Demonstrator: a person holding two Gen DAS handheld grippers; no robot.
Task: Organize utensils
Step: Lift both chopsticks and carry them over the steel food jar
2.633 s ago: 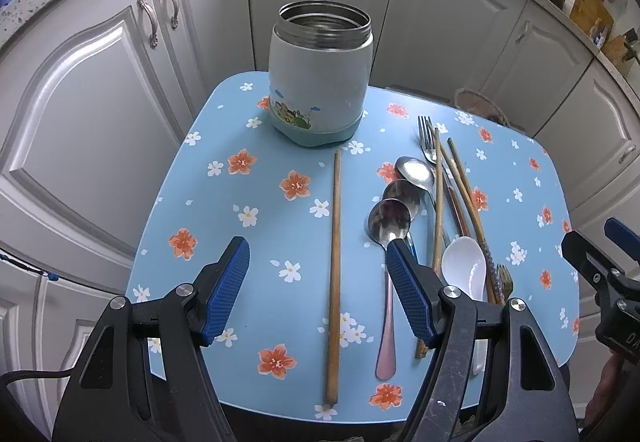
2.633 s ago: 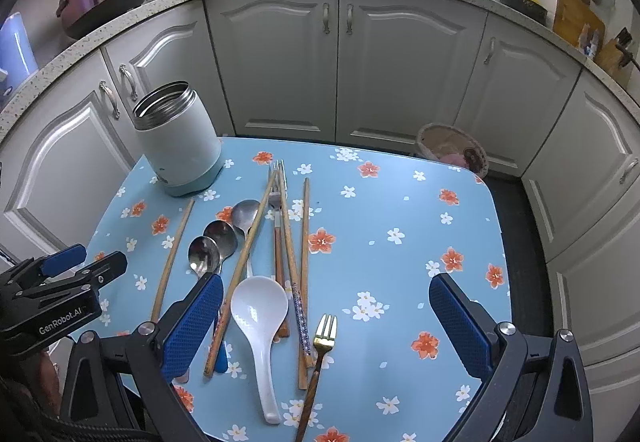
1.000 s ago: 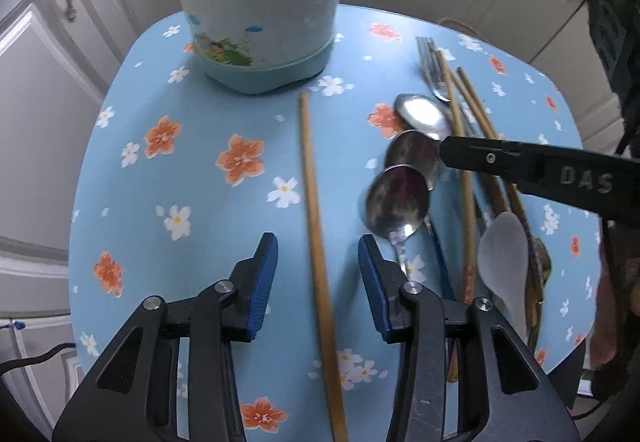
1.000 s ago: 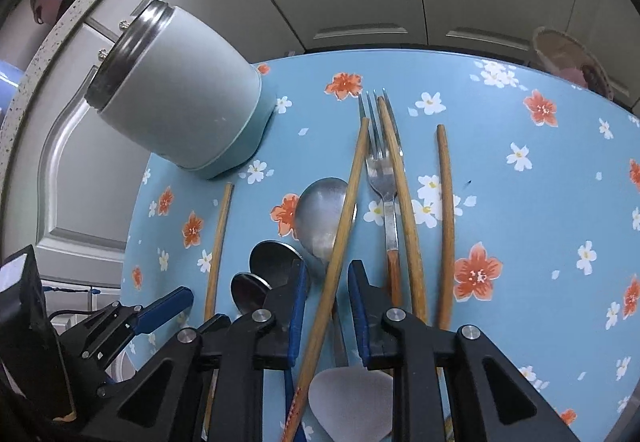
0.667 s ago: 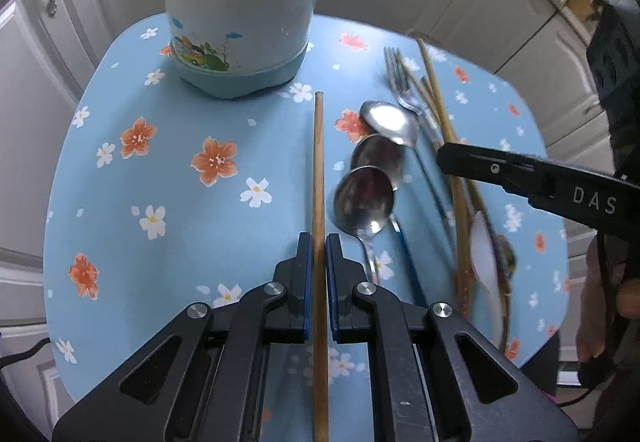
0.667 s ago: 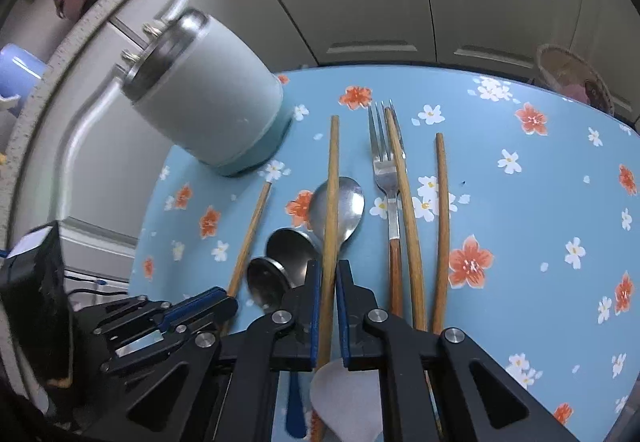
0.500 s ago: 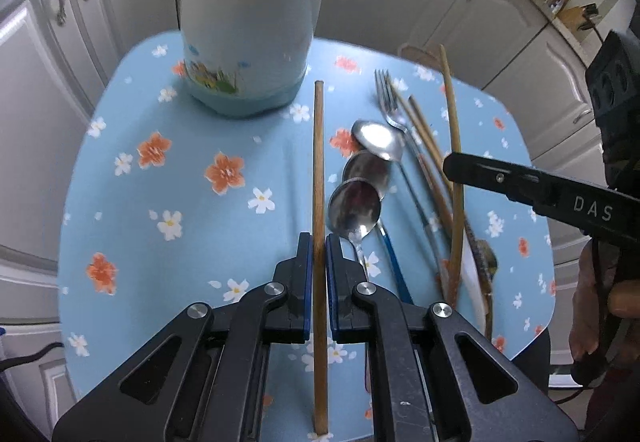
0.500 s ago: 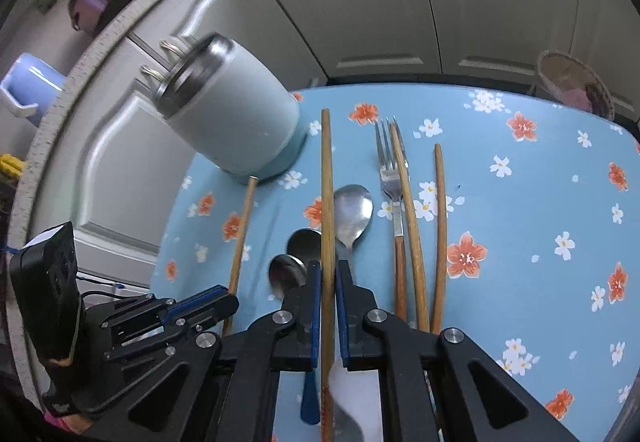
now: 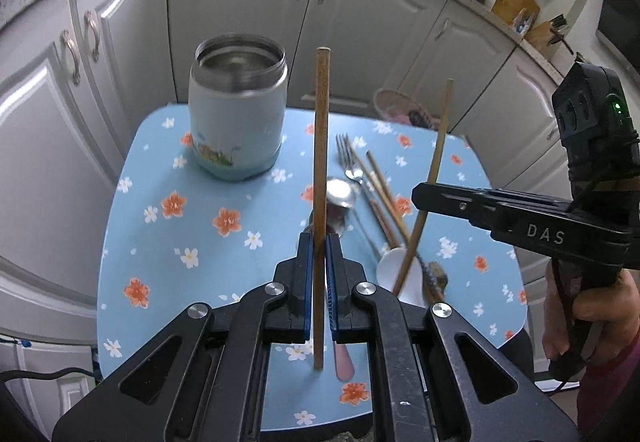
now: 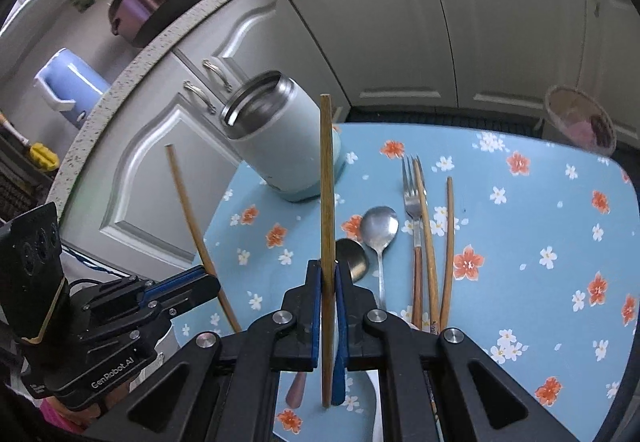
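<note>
Left gripper [image 9: 316,254]: blue fingers [image 9: 305,262] clenched on a wooden chopstick [image 9: 321,169], gripped low on its length, stick upright and clear of the desk [image 9: 160,242]. Right gripper [image 10: 327,282]: fingers [image 10: 316,294] likewise clamped on a second chopstick [image 10: 327,201], also lifted and pointing up; in the left wrist view this one leans toward 1 o'clock. From the left gripper, the open steel-rimmed jar [image 9: 239,113] stands on the desk at about 11 o'clock, upright; what can be seen of its inside shows no utensils. Progress, as judged: early. Two chopsticks are up, none stowed. Remaining on the floral desk, at 1 to 2 o'clock of the right gripper: a fork [image 10: 412,193], two more chopsticks [image 10: 447,242] beside it, metal spoons [image 10: 379,230], and a white spoon [image 9: 394,270] partly hidden. If the jar is the holder, both held sticks go in next, then the rest.
</note>
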